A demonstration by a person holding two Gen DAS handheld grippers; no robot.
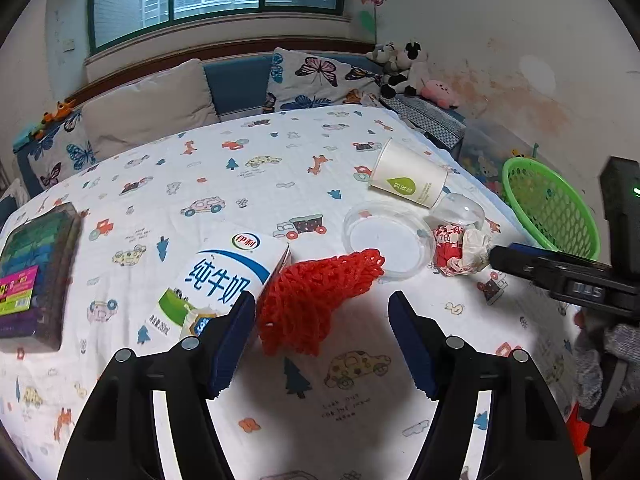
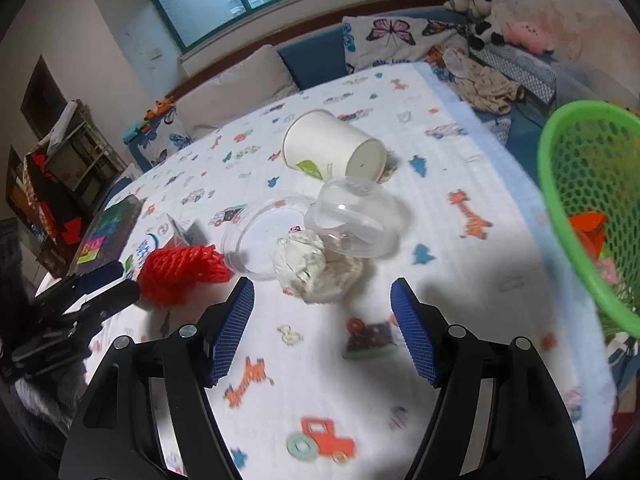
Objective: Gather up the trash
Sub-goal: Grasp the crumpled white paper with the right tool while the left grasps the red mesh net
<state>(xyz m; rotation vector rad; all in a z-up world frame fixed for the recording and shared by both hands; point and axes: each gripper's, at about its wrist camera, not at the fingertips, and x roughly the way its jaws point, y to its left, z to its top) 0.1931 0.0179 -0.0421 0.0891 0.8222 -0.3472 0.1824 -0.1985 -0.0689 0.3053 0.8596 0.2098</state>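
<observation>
My left gripper [image 1: 322, 308] is open just in front of a red foam net [image 1: 316, 300], which lies against a milk carton [image 1: 218, 284]. My right gripper [image 2: 322, 296] is open just short of a crumpled wrapper [image 2: 316, 270], which also shows in the left wrist view [image 1: 460, 250]. Behind it lie two clear plastic lids [image 2: 352, 220] [image 2: 256, 236] and a tipped paper cup [image 2: 332, 148]. A green basket [image 2: 592, 208] at the right holds some trash.
All lies on a bed with a cartoon-print sheet [image 1: 240, 184]. A dark box of coloured items [image 1: 32, 272] sits at the left. Pillows [image 1: 148, 108] and plush toys [image 1: 400, 68] line the far edge under a window.
</observation>
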